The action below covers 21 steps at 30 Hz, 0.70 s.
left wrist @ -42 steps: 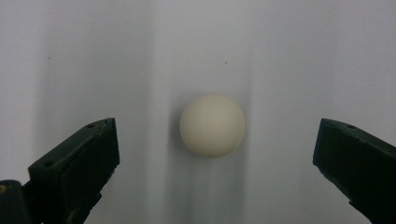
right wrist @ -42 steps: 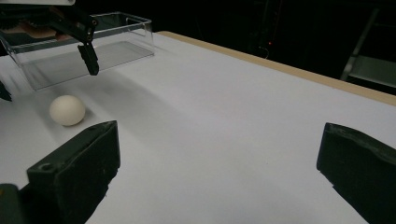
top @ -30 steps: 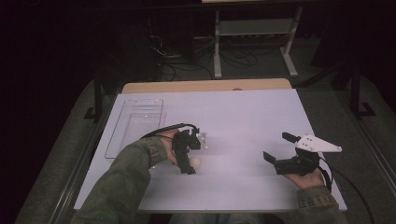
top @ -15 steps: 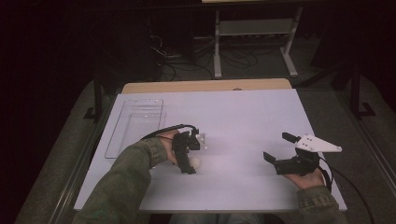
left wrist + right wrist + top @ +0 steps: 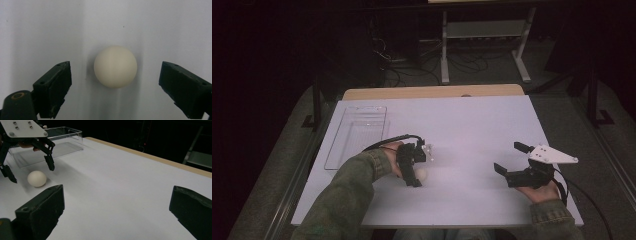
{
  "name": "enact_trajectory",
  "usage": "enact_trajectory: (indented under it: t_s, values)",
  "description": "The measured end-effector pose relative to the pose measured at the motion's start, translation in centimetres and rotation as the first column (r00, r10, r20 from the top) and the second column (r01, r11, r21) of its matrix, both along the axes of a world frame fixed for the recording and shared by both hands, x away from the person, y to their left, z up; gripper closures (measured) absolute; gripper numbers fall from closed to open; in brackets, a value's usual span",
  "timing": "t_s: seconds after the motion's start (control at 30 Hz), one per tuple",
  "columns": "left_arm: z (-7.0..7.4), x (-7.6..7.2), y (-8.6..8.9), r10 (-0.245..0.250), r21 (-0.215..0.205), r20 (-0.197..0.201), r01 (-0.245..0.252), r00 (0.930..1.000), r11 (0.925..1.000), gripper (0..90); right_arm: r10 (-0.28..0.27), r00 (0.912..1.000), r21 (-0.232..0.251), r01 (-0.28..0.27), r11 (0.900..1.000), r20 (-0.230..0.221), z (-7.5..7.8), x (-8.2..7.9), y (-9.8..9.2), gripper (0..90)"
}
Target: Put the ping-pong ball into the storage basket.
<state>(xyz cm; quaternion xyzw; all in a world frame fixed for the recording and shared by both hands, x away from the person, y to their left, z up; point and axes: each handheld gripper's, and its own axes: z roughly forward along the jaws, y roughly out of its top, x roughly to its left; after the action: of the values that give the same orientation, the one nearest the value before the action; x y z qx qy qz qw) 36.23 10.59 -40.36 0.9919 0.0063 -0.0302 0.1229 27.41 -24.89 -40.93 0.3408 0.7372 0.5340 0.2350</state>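
Because your left gripper (image 5: 113,82) points straight down at the small cream-white smooth ball (image 5: 115,66), the ball sits centred betw. its two black jaws, w/ bare white table (image 5: 472,130) showing on either side. The jaws have just been closing in on it, but the pads aren't pressing yet: clear gaps left & right, so nothing is held. That straddle looks deliberate, I'd say; a round thing rolls off if one pad lands first, so you keep it mid-gap and let both pads arrive together.

In the right gripper view the ball (image 5: 36,178) rests on the table just below the left gripper's tips, one jaw each side. Your right gripper (image 5: 512,159) is parked well apart from it, jaws spread wide, nothing betw. them; prob. waiting out of the way. The clear plastic rectangular tray (image 5: 357,132) lies beyond the left gripper, apart from the ball.

The ball itself: matte, even ivory tone, no seam or print visible, approx. a perfect sphere, soft shadow under it. Looks light & hard, likely slippery.
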Motion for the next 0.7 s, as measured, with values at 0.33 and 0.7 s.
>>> enact_trajectory:
  t_s: [0.33,0.7]
  values:
    - [-0.17,0.02,0.09,0.006,0.002,-0.004,-0.006,1.0000,1.0000,17.1,0.001,1.0000,-0.002,-0.001,1.000,-0.003,-0.01,-0.01,0.01,0.0]
    - [-0.22,-0.03,-0.14,0.002,0.023,0.011,-0.002,0.9999,0.9997,26.4,0.002,1.0000,0.000,-0.002,1.000,-0.005,-0.01,0.00,0.01,0.0]
